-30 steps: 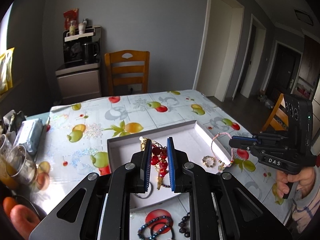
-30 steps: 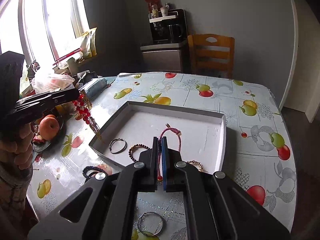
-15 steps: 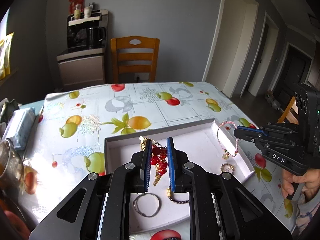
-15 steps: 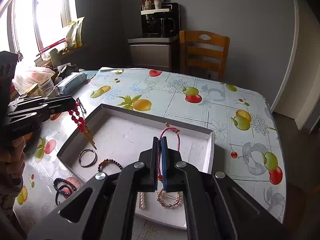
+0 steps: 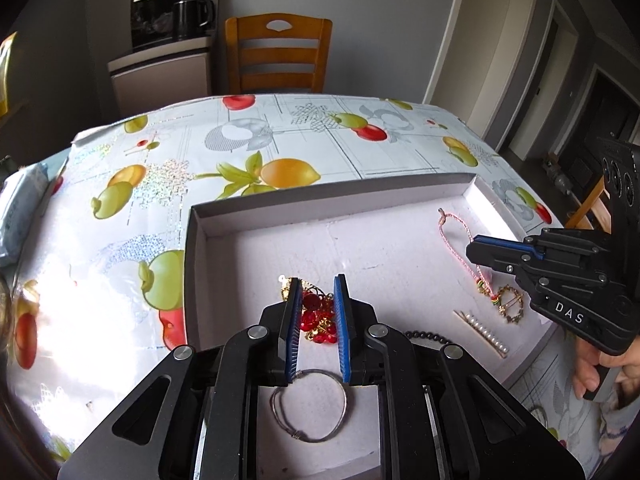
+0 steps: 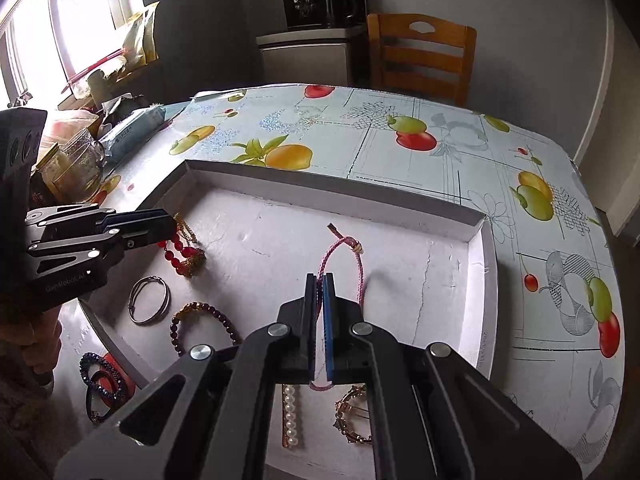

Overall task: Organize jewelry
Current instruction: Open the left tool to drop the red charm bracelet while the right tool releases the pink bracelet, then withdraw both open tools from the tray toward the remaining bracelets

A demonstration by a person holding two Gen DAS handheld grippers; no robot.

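A fruit-print tablecloth [image 6: 460,148] is covering the table; one wooden chair [image 6: 420,56] is standing at its far edge. "DAS" is showing on the right gripper [image 5: 472,249], which is pinching a pink cord bracelet [image 6: 352,264] tight over the white tray [image 6: 476,232], near its right edge. The left gripper [image 5: 316,312], narrowly parted, is gripping a red bead necklace [image 5: 316,320] by the tray's left edge.

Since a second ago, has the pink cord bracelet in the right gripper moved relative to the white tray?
Yes. The pink cord bracelet has come down toward the white tray floor, now hanging low over its right half.
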